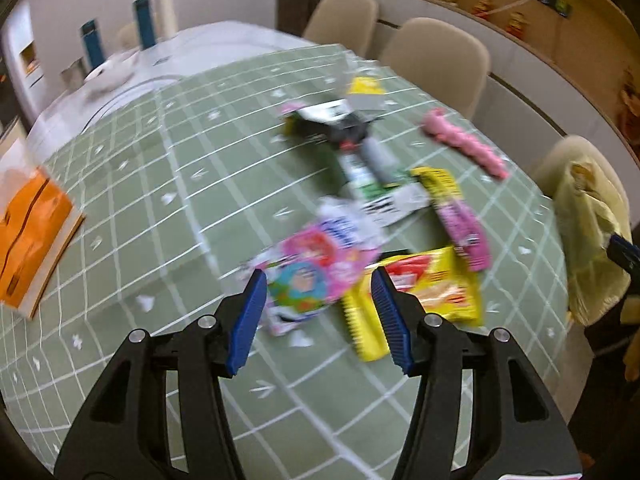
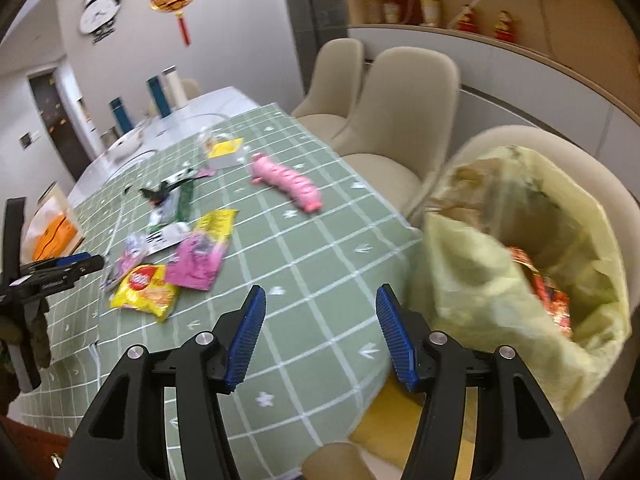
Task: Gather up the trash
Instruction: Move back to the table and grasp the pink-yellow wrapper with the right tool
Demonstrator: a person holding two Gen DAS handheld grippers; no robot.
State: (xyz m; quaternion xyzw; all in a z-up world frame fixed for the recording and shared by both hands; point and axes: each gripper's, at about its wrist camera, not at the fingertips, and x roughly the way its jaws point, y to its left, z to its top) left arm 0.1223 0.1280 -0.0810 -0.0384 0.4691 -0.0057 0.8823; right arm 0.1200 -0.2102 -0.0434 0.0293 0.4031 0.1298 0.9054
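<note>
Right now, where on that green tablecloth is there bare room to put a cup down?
Bare cloth lies between the orange book and the wrappers, and near the bag. Crowded: the wrapper heap around the yellow packet.

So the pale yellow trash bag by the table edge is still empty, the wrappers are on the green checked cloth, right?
Not quite: the trash bag is not empty. The right wrist view shows a red wrapper already inside it. The rest holds: wrappers such as the yellow snack packet lie on the green checked cloth.
</note>
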